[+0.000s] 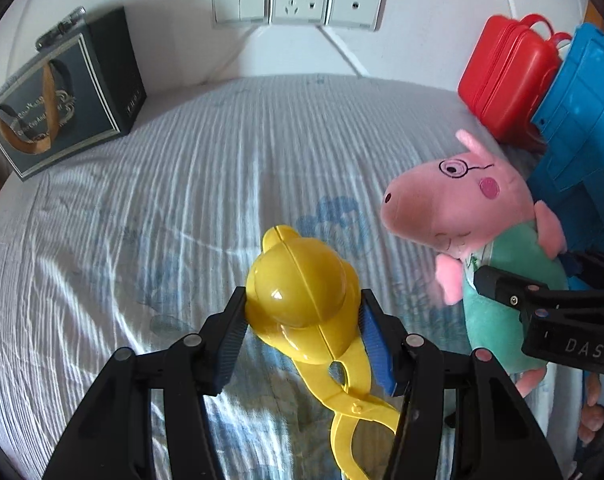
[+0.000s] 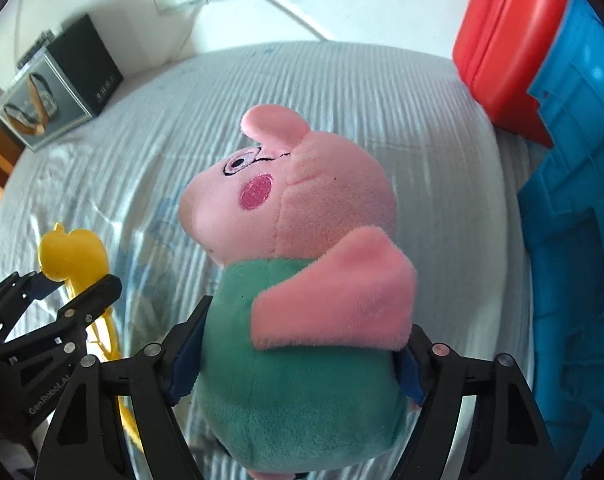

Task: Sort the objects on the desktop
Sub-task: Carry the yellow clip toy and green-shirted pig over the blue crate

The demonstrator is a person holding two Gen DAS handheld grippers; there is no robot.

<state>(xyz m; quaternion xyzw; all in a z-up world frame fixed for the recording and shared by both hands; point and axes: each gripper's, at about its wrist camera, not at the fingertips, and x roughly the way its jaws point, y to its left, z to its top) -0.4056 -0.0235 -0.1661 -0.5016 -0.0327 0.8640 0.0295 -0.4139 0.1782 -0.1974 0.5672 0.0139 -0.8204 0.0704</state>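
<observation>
My left gripper is shut on a yellow plastic duck-shaped clamp toy, held by its round head above the striped cloth; its scissor handles trail back between the fingers. My right gripper is shut on a pink pig plush in a green shirt, gripped around its body. In the left wrist view the plush is at the right with the right gripper on it. In the right wrist view the yellow toy and the left gripper are at the lower left.
A blue plastic crate stands at the right with a red plastic case behind it; both also show in the right wrist view, crate and case. A dark gift box stands at the back left. Wall sockets are behind.
</observation>
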